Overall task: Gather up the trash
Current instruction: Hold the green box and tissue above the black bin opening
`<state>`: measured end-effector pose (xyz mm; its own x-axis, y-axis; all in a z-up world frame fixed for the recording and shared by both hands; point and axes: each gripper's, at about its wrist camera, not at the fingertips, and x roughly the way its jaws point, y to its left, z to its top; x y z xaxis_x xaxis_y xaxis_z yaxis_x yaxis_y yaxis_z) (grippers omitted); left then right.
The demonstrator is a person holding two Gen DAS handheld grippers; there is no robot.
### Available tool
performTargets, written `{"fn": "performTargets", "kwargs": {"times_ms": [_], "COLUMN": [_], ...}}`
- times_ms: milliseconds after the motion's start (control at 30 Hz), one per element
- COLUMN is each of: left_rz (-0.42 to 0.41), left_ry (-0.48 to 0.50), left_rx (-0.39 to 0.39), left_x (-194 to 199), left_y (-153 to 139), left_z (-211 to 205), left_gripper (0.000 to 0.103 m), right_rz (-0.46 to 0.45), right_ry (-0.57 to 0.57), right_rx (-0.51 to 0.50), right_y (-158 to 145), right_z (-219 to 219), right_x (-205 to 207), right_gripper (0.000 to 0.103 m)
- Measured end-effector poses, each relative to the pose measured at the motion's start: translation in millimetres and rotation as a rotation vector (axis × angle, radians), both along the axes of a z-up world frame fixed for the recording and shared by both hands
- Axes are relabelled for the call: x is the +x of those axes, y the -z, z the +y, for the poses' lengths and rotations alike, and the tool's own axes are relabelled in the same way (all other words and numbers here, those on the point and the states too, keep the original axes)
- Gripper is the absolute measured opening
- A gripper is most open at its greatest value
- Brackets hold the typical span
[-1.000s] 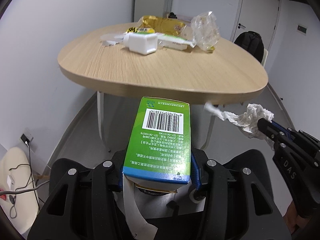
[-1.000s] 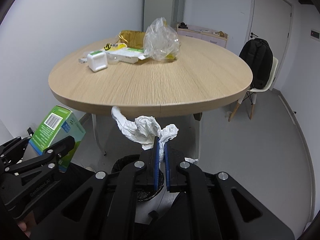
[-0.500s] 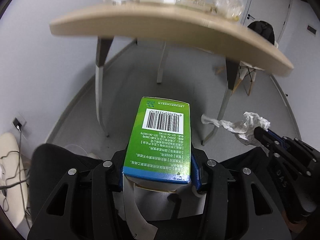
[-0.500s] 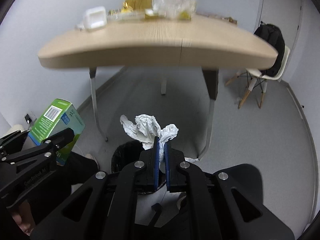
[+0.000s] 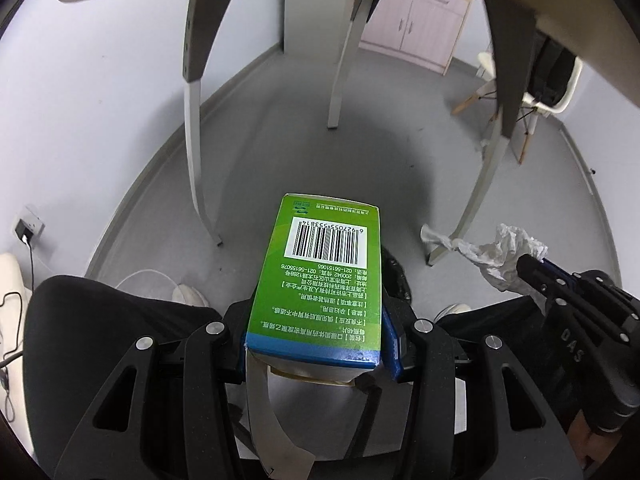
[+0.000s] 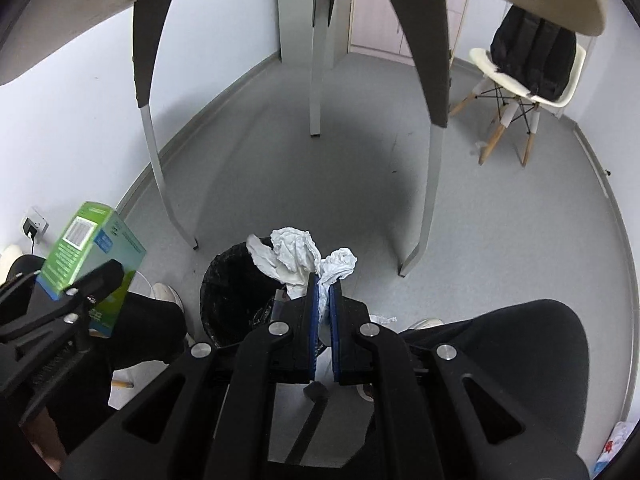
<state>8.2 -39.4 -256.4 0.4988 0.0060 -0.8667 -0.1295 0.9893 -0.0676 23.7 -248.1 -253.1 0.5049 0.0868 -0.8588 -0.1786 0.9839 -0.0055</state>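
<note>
Trash in both grippers, low beside desk legs: green carton (image 5: 320,276) clamped in left gripper (image 5: 316,344), crumpled tissue (image 6: 298,260) pinched in right gripper (image 6: 324,292) over black bin (image 6: 236,292). Risk: carton, off to the bin's side, dropping onto floor.

Box (image 6: 86,256) left of the tissue (image 6: 298,258) — bin (image 6: 236,292) on the floor below, between them.

Ahead of the hand-held gripper, the table (image 6: 420,60) stands on grey legs over grey floor (image 6: 360,184). Farther right, a black backpack (image 6: 532,56) sits on a white chair (image 6: 520,80); pink cabinets (image 5: 416,28) line the far wall.
</note>
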Motion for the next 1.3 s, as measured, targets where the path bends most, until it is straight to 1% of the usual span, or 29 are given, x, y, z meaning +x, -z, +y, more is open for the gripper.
{"fn": "performTargets", "kwargs": {"times_ms": [133,267,367,467,533,667,900,1000,1133,1300], "left_rz": [0.034,0.061,0.076,0.1,0.112,0.136,0.176,0.182,0.195,0.196], "left_ry": [-0.014,-0.018,-0.023,-0.025,-0.024,-0.027,-0.015,0.0,0.026,0.065], "left_rx": [-0.006,-0.012,0.008,-0.01,-0.008,-0.01,-0.014,-0.019,-0.025,-0.04], "left_x": [15.3,25.4,40.0,53.5,62.0,77.1,88.2,90.1,95.0,98.6], "left_y": [16.6,30.3,44.0,54.9,61.1,75.1,97.9,102.6,108.7,112.6], "left_z": [4.0,6.7,7.0,4.7,3.2,2.8,-3.5,-8.6,-18.1,-31.6], "left_gripper": [0.047,0.047,0.047,0.047,0.047,0.047,0.047,0.047,0.047,0.047], "right_rz": [0.066,0.095,0.107,0.118,0.138,0.166,0.179,0.18,0.195,0.2], "right_ry": [-0.001,-0.02,-0.034,-0.038,-0.038,-0.026,-0.003,0.013,0.058,0.087], "right_rx": [0.009,-0.008,-0.047,-0.052,-0.04,-0.053,-0.065,-0.076,-0.065,-0.066], "right_y": [22.6,38.1,50.2,59.3,67.0,80.1,89.5,93.3,96.2,98.5], "right_z": [2.5,9.8,17.5,19.7,19.4,15.6,9.0,3.5,-13.2,-29.7], "right_x": [18.8,34.4,44.9,57.7,68.0,82.7,98.4,100.5,100.9,97.6], "right_gripper": [0.004,0.004,0.004,0.004,0.004,0.004,0.004,0.004,0.004,0.004]}}
